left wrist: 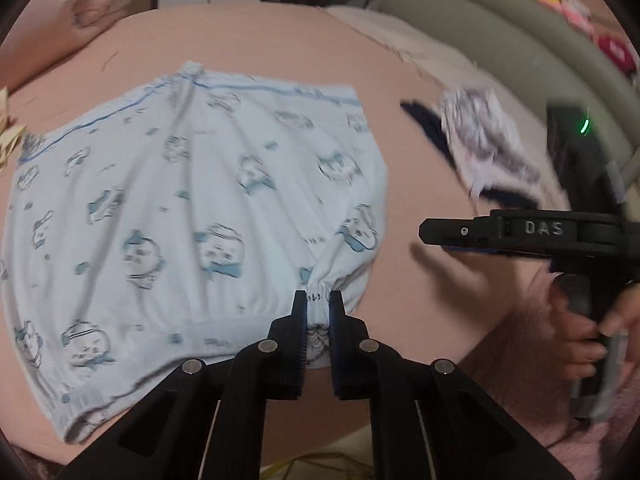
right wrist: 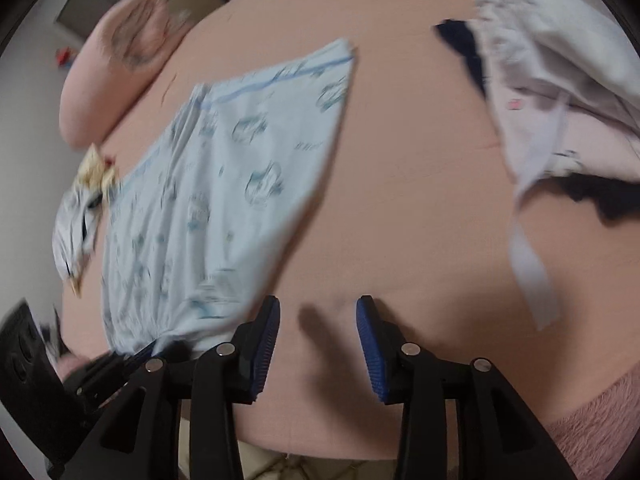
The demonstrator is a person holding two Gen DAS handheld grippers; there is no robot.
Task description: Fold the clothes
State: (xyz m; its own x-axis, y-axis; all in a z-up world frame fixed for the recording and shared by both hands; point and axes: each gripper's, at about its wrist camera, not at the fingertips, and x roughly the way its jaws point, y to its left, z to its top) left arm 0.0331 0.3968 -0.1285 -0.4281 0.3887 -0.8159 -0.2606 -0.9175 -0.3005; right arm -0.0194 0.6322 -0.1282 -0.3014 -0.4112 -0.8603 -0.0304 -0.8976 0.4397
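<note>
A pale blue garment [left wrist: 192, 208] printed with cartoon faces lies spread on the pink bed sheet [left wrist: 420, 280]. My left gripper [left wrist: 319, 304] is shut on a bunched bit of its elastic hem at the near right corner. In the right wrist view the same garment [right wrist: 224, 184] lies to the left, blurred. My right gripper [right wrist: 318, 312] is open just above bare sheet, right of the garment's near edge, with nothing between its blue pads [right wrist: 370, 344]. In the left wrist view the right gripper [left wrist: 460, 234] shows side-on at the right, held by a hand [left wrist: 592, 344].
A heap of white and dark clothes [left wrist: 480, 144] [right wrist: 552, 72] lies at the far right of the bed. A pink pillow [right wrist: 116, 64] sits at the far left, crumpled printed cloth [right wrist: 80, 216] beside the garment. A grey padded headboard [left wrist: 500, 28] runs behind.
</note>
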